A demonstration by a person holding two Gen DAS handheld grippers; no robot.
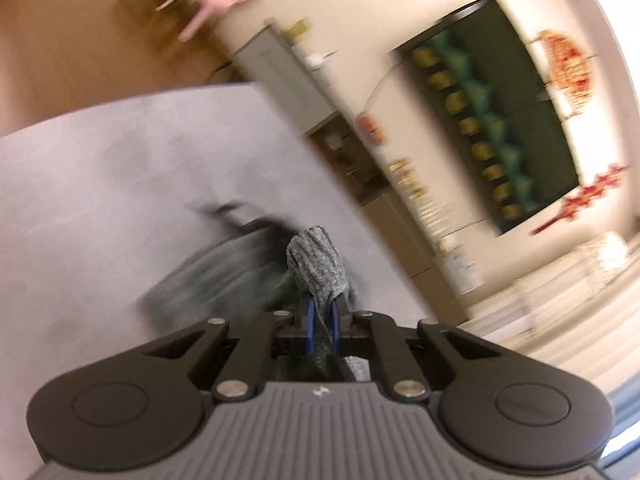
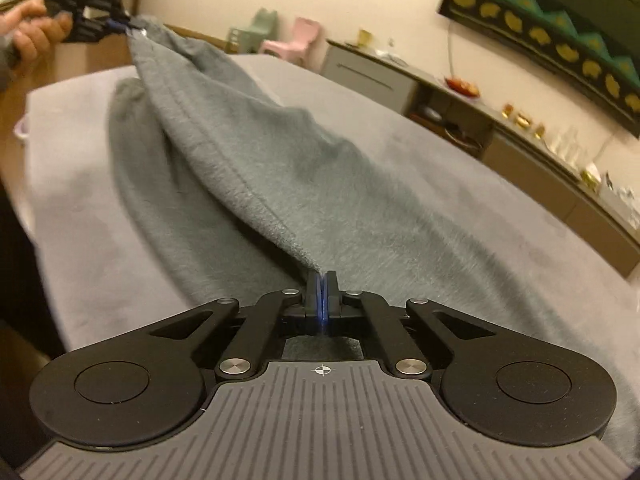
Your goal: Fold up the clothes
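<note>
- Right gripper (image 2: pixel 322 280) is seen nearest in the right wrist view: jaws are pressed together, blue pads meeting, with an edge of the grey garment (image 2: pixel 248 152) pinched at the tips.
- Garment is spread over the grey bed cover (image 2: pixel 460 160); one fold is pulled up into a ridge that runs from the right gripper to the far left.
- Far end of that ridge is clamped by the left gripper (image 2: pixel 127 24), which is held by a hand (image 2: pixel 30 30) at the far left, above the bed's edge.
- Left wrist view is heavily blurred. Jaws of the left gripper (image 1: pixel 322 312) are seen nearly closed on a bunched roll of grey knit fabric; the rest of the garment trails down to the near left onto the cover.
- Past the bed, a wood floor (image 1: pixel 60 40) is seen, with a pink child's chair (image 2: pixel 298 38) and a pale green chair (image 2: pixel 256 26) beside it.
- A low grey cabinet (image 2: pixel 372 76) with small items on top is set along the far wall, under a dark framed picture (image 2: pixel 560 36).
</note>
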